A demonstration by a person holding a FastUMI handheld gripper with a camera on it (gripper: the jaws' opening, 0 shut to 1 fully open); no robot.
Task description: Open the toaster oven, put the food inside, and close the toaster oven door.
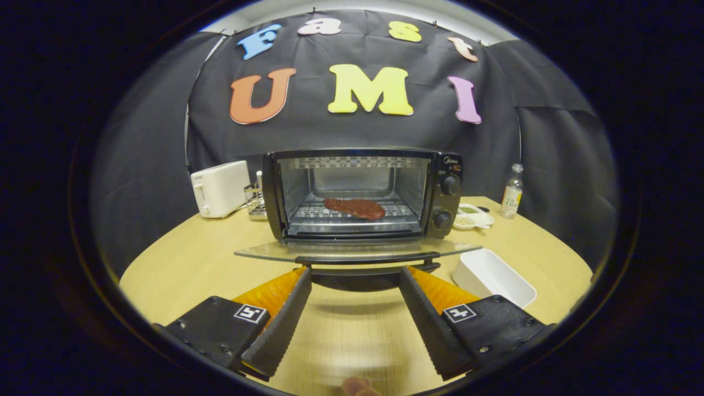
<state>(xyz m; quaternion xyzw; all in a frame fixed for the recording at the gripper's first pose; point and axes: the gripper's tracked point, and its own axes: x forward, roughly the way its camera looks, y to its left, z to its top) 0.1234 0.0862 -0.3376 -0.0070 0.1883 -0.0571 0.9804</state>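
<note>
claw: gripper (355,275) spread wide, holding nothing - tips just under the dark handle (367,258) of the dropped glass door (357,250)
food: reddish-brown steak (355,208) on the rack inside the black toaster oven (363,192)
around: white rectangular tray (492,276) right of the fingers, white toaster (220,188) beside the oven's left, small clear bottle (512,192) far right

No text legible: toaster oven (363,192) logo and bottle (512,193) label too small.

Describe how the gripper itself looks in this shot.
The gripper has two long straight fingers with ribbed, saw-toothed inner faces. Each runs from a black block mount fixed with screws and carrying a square black-and-white marker. Orange ribbed parts sit behind each finger.
</note>
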